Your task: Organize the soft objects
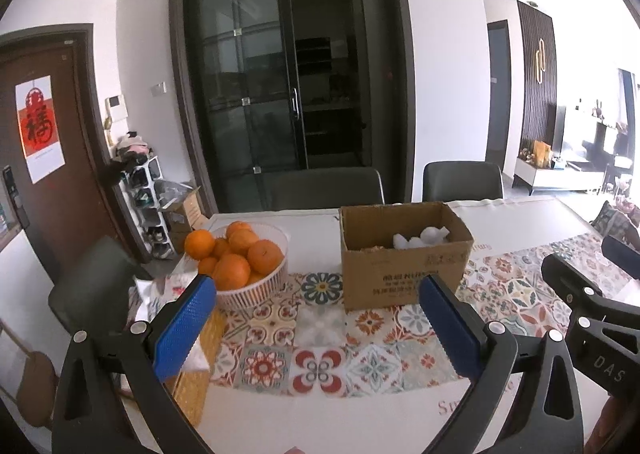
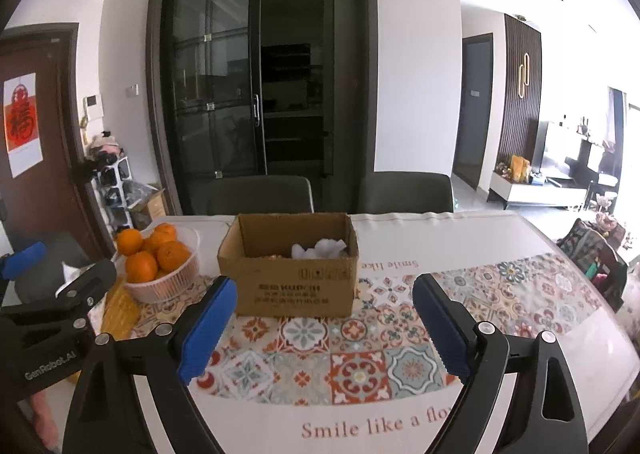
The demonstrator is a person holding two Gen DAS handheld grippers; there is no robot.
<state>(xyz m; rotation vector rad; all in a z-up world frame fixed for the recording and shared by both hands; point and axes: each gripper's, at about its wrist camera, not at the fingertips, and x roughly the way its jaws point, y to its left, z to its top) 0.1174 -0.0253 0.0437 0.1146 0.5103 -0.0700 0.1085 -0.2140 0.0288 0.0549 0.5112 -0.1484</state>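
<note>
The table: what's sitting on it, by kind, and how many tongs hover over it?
Cardboard box: 1
Basket of oranges: 1
Patterned mat: 1
Tongs: 2, the left tongs and the right tongs, both open and empty
Total: 5

Soft white objects in an open cardboard box on the table

The cardboard box (image 2: 288,266) stands upright, flaps open, on the patterned tablecloth (image 2: 360,358), nearer the table's far edge than the near one and towards its left end. Inside, white crumpled soft pieces (image 2: 320,248) lie bunched in the right half against the front wall; something brownish (image 1: 374,249) shows low in the left half, too hidden to identify. Printed text marks the box's front face.
</note>
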